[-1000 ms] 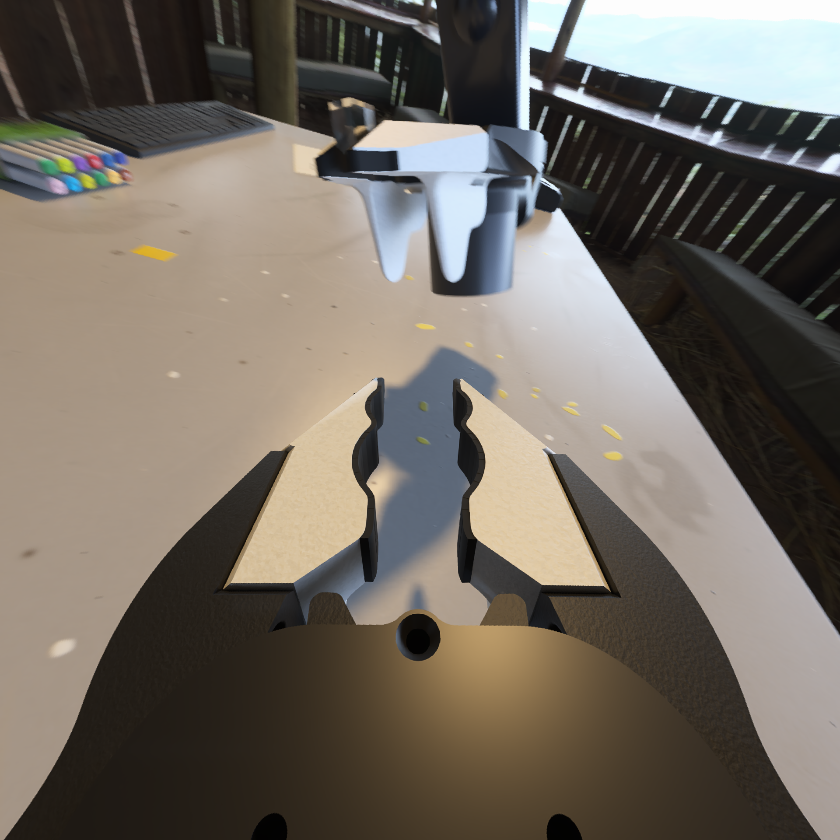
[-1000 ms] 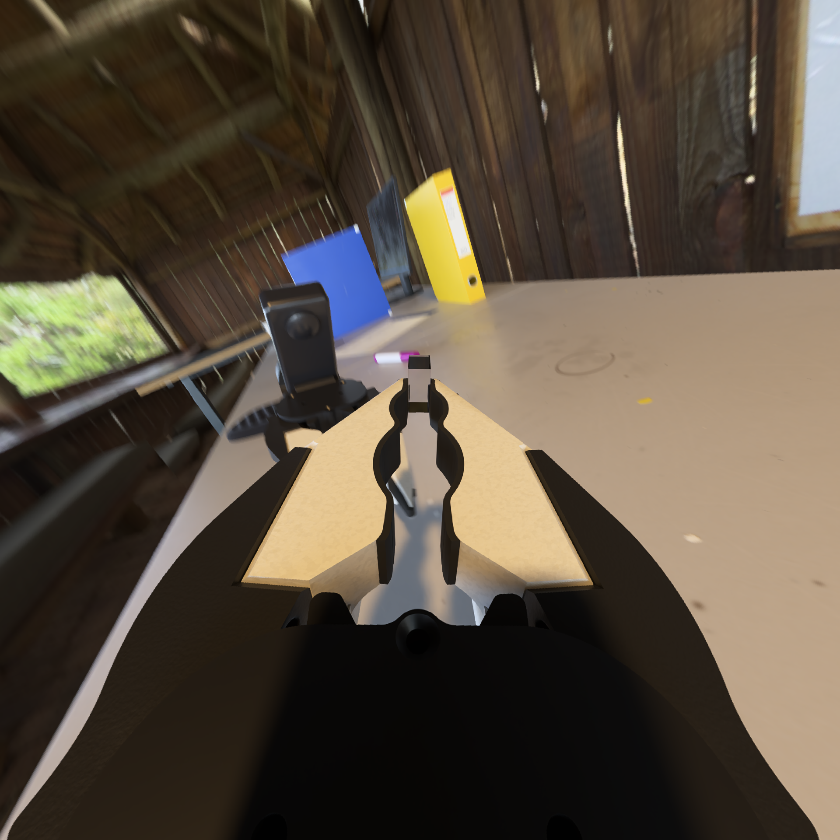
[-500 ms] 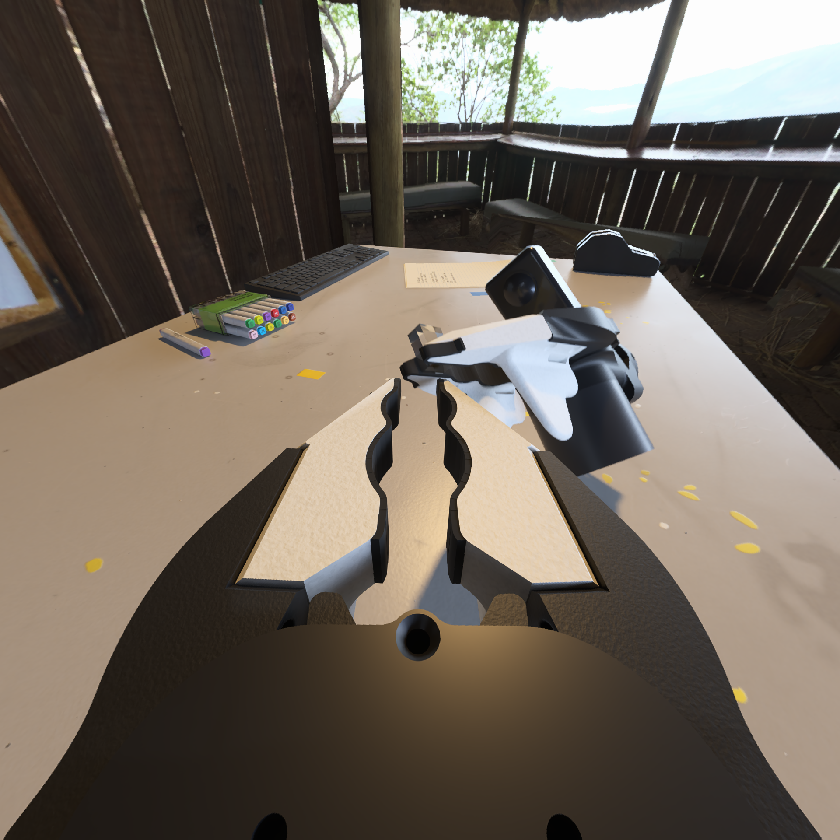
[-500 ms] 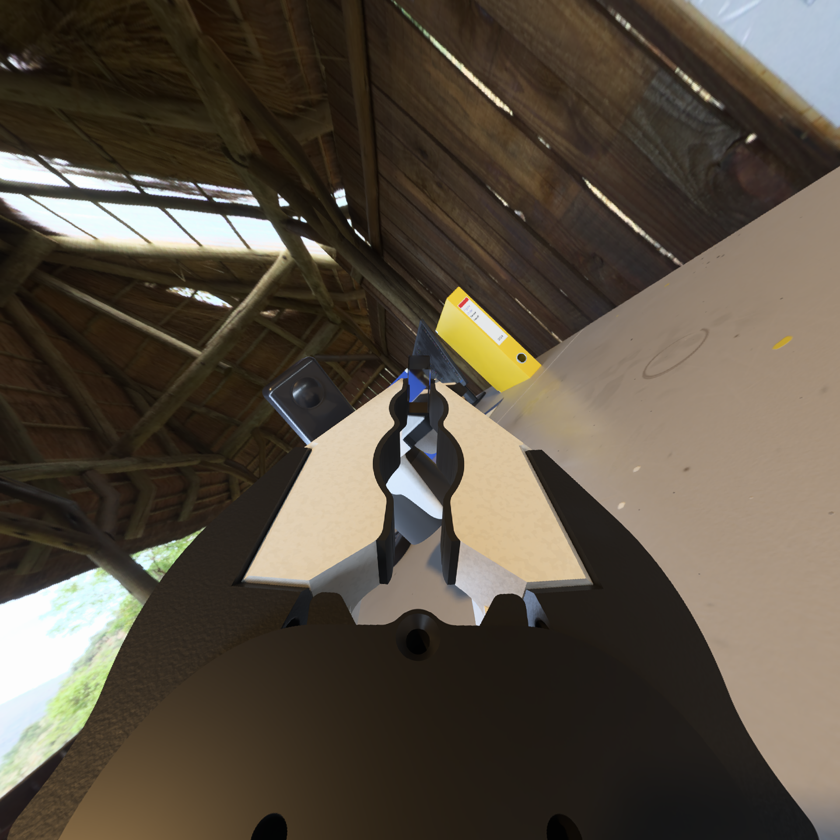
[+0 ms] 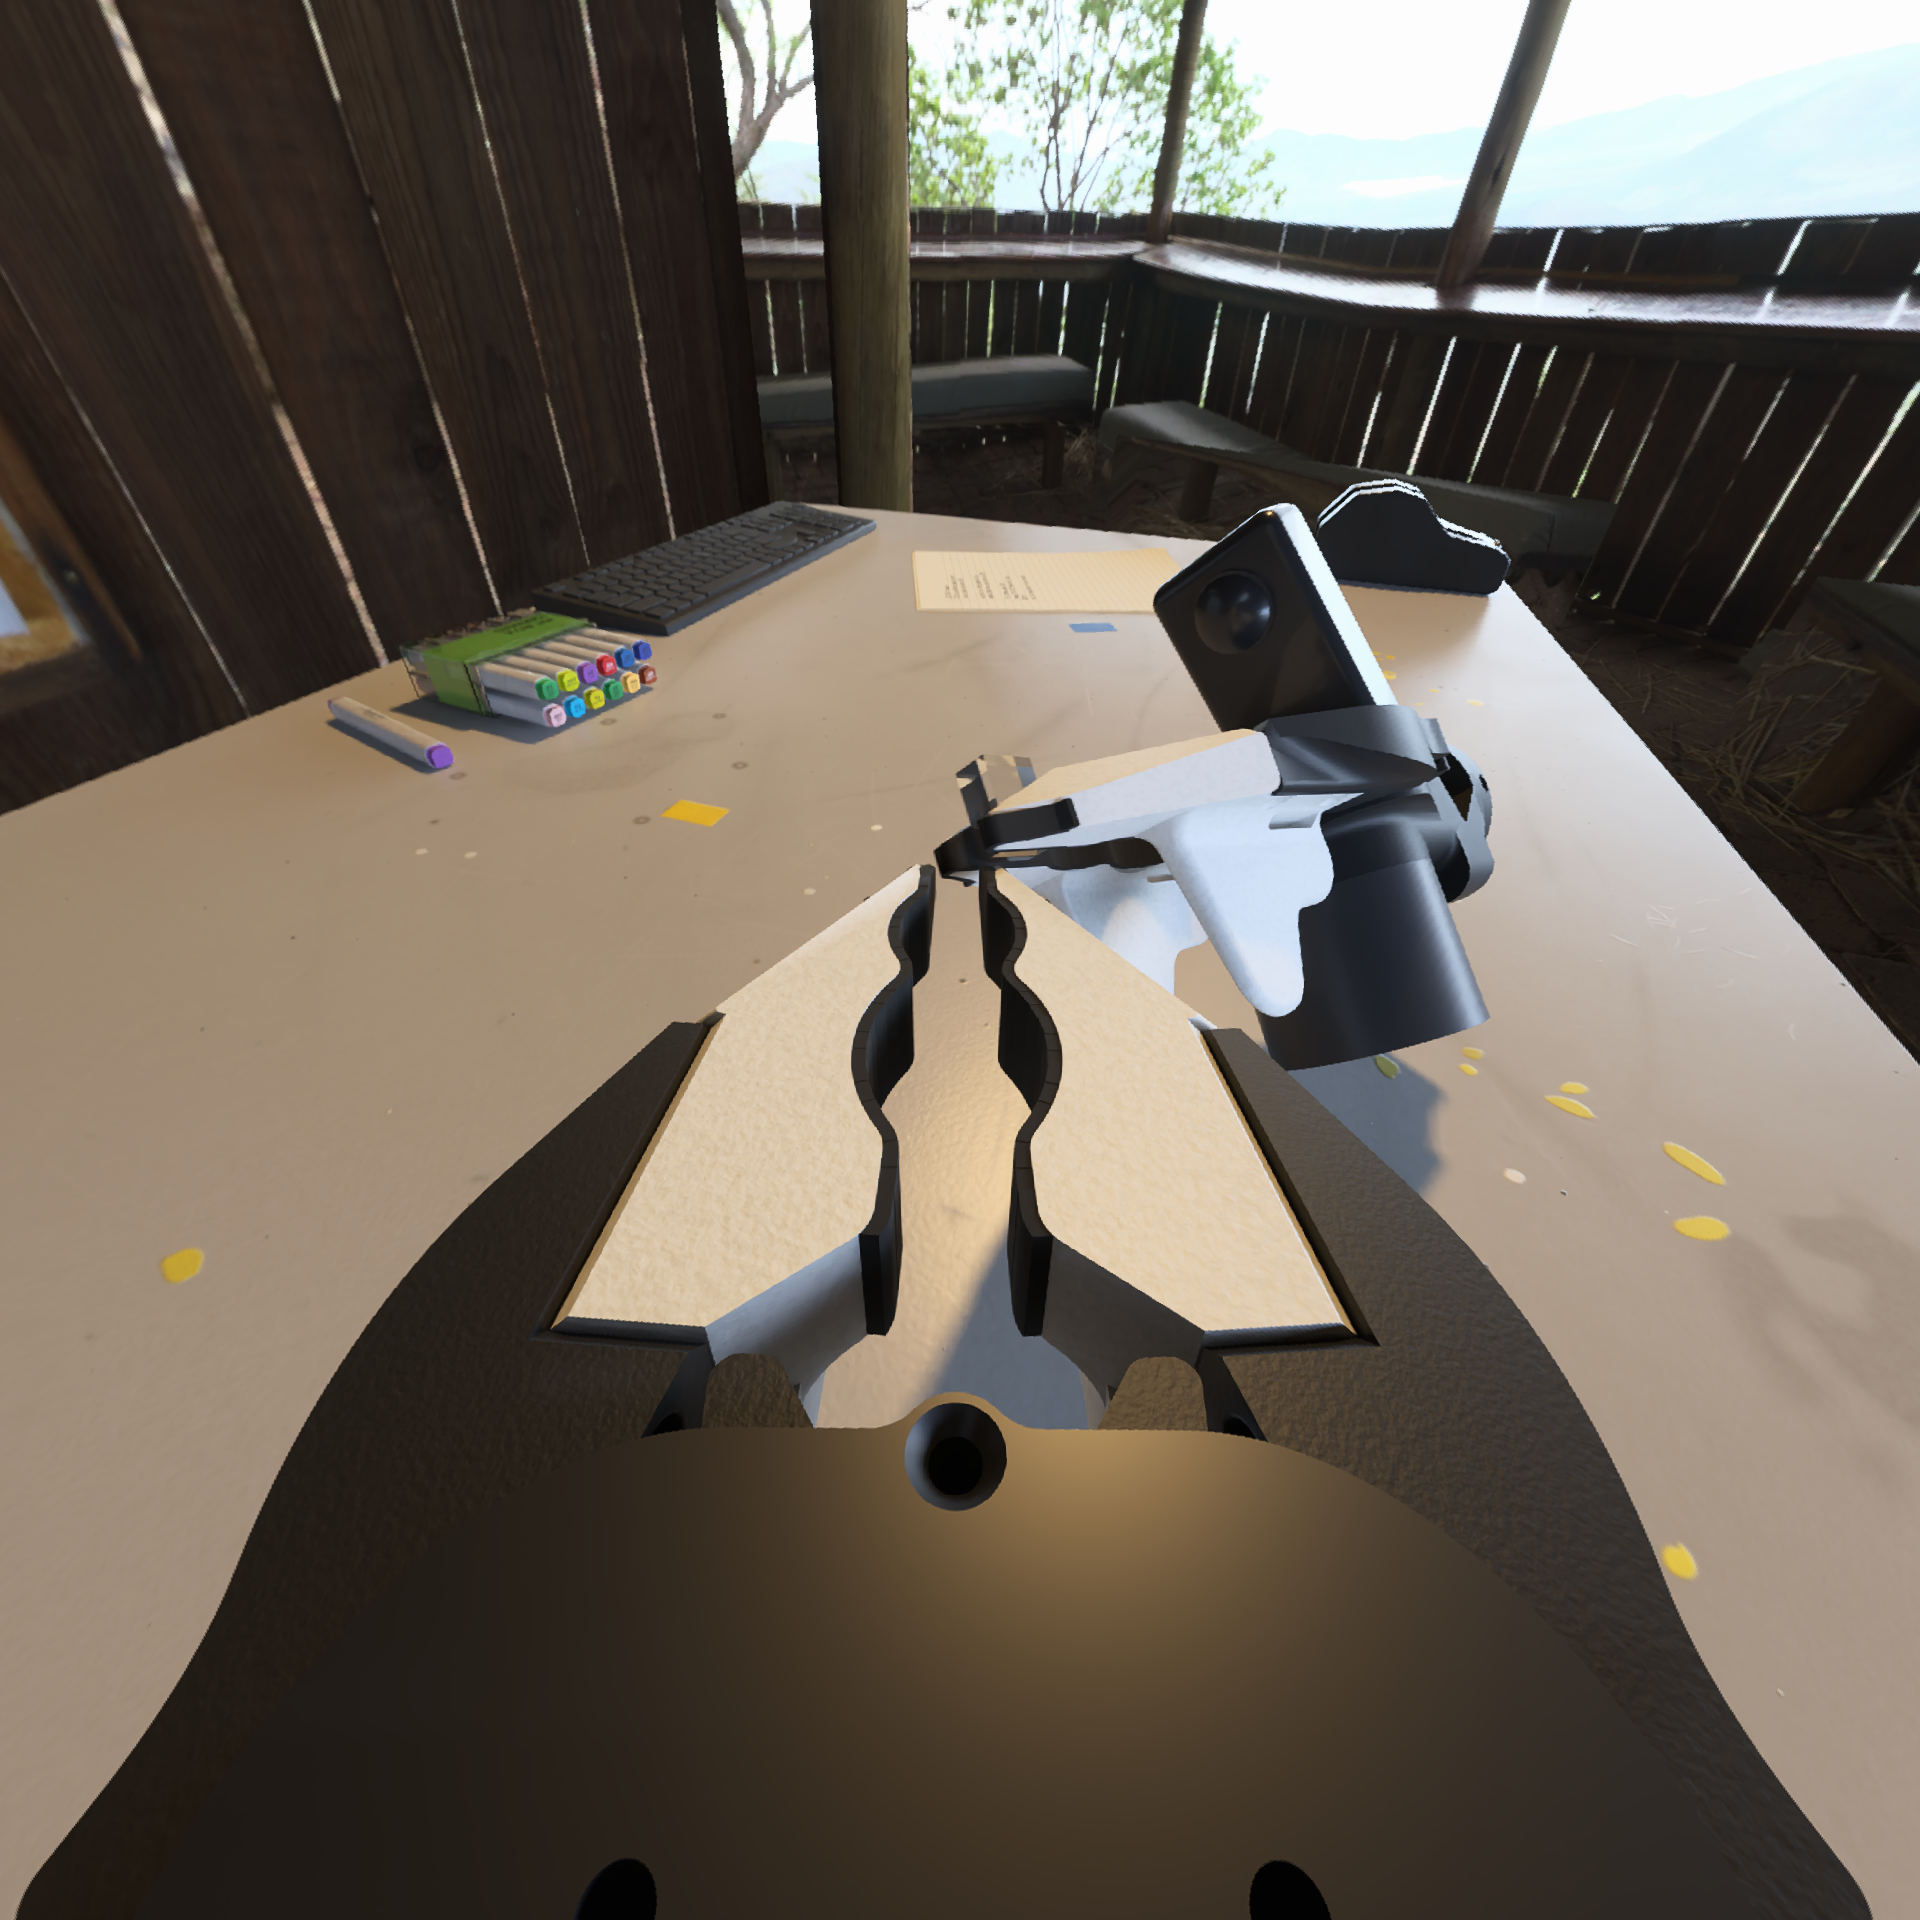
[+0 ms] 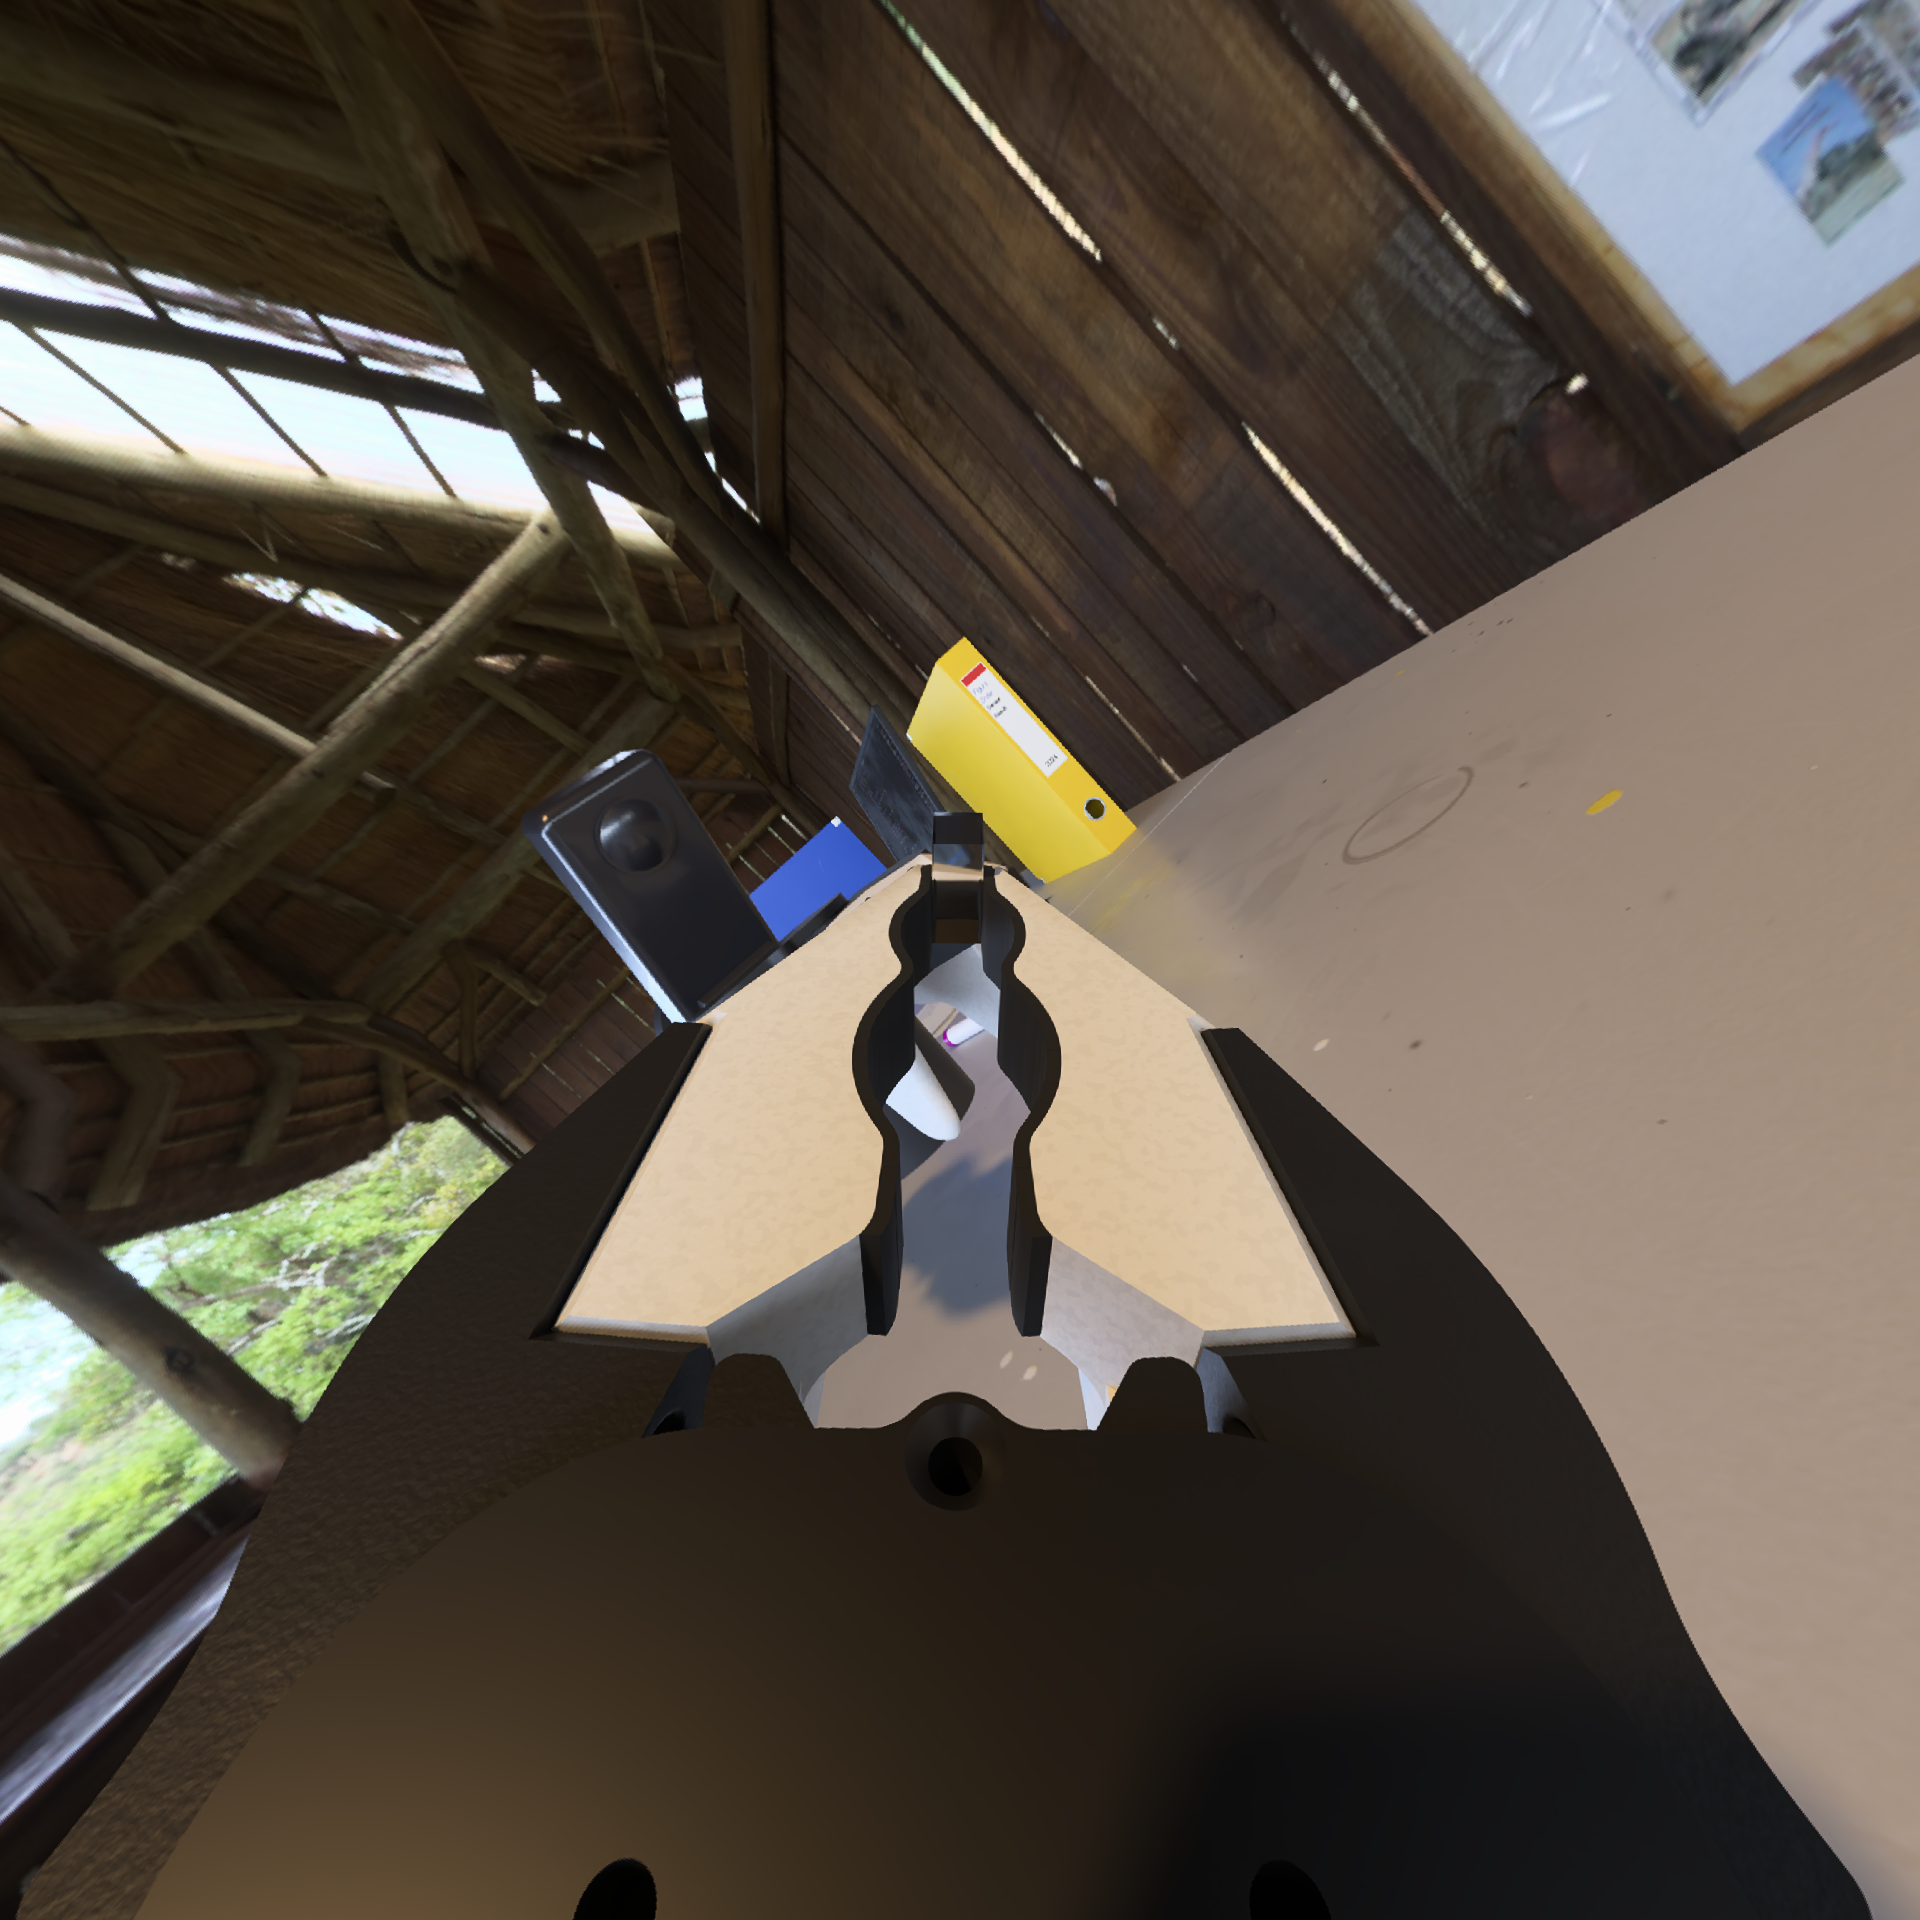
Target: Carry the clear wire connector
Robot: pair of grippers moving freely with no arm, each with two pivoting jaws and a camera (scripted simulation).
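The clear wire connector (image 6: 956, 844) is a small see-through block pinched at the tips of my right gripper (image 6: 956, 899), which is shut on it and tilted, held above the beige table (image 6: 1558, 1039). In the left wrist view the connector (image 5: 997, 774) shows at the tip of the right gripper (image 5: 971, 821), which lies on its side just beyond and to the right of my left gripper (image 5: 956, 881). The left gripper is empty, its jaws a narrow gap apart, just below the connector. The left gripper's black camera block (image 6: 644, 862) shows in the right wrist view.
A black keyboard (image 5: 707, 566), a box of coloured markers (image 5: 530, 675), a loose marker (image 5: 390, 732), a paper sheet (image 5: 1029, 580) and a black object (image 5: 1413, 540) lie at the table's far side. A yellow binder (image 6: 1018, 769) and blue folder (image 6: 821, 873) stand by the wooden wall.
The left gripper's jaws have narrowed and its view has swung up to face the far table end. The right gripper has tilted upward, still holding the connector, and now lies close to the left fingertips.
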